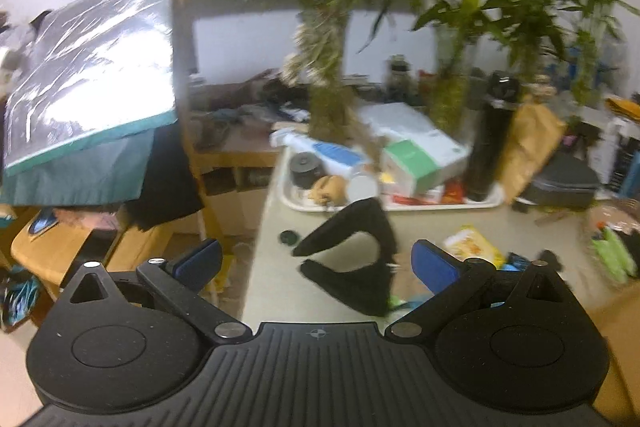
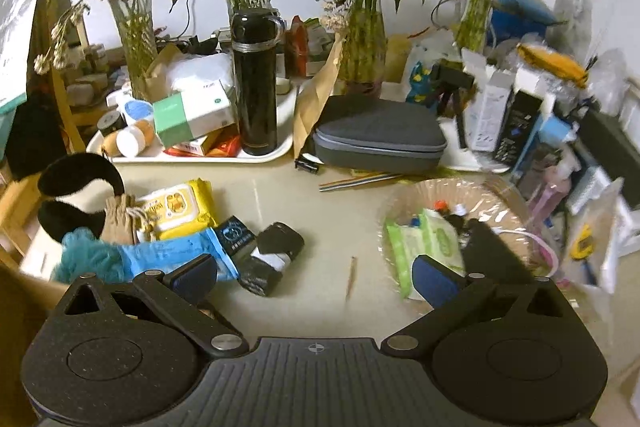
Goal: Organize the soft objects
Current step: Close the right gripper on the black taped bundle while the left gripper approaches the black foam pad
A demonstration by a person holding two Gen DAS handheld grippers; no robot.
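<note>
Left claw (image 1: 318, 261) stood wide, nothing between its blue pads (image 1: 434, 261). Directly ahead, between the pads in view, lay the black earmuffs (image 1: 352, 251) on the pale surface (image 1: 276, 267), near its left edge; contact could not be confirmed, frame blurred. Judged light and plush, with a springy band: best taken at the band's curve, not the fluffy cups, which would compress and slip.

Right claw (image 2: 316, 277) also wide and empty. Ahead-left: blue wipes pack (image 2: 176, 253), teal loofah (image 2: 86, 259), yellow pack (image 2: 180, 205), black roll (image 2: 272, 253). Ahead-right: clear-lined basket (image 2: 504, 195) holding green packs (image 2: 424, 241). Beyond, a white tray (image 2: 264, 157) with a black flask (image 2: 256, 83).
</note>
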